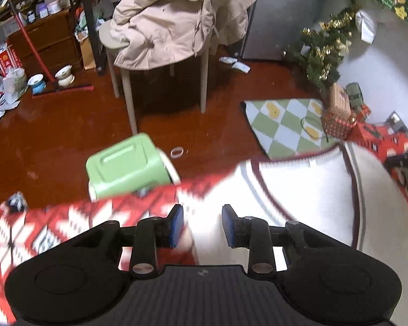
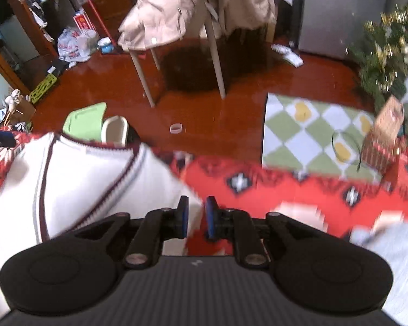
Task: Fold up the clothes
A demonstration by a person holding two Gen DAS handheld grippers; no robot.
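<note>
A white knit sweater (image 1: pixel 299 190) with dark red and grey trim lies spread on a red patterned blanket (image 1: pixel 54 225). My left gripper (image 1: pixel 202 225) hovers over the sweater's left part, open, with white cloth showing below the wide gap between its blue pads. In the right wrist view the same sweater (image 2: pixel 81 179) fills the lower left, on the red blanket (image 2: pixel 299 198). My right gripper (image 2: pixel 197 217) sits at the sweater's right edge, its jaws only narrowly apart. No cloth is visibly pinched between them. The fabric is motion-blurred in both views.
Beyond the blanket's far edge are a green plastic stool (image 1: pixel 127 163), a white ring (image 1: pixel 177 152) on the red-brown floor, and a green checked mat (image 1: pixel 285 125). A chair draped with a beige coat (image 1: pixel 176 19) stands further back. Wrapped gifts (image 1: pixel 340 114) and a small Christmas tree (image 1: pixel 323 49) are at right.
</note>
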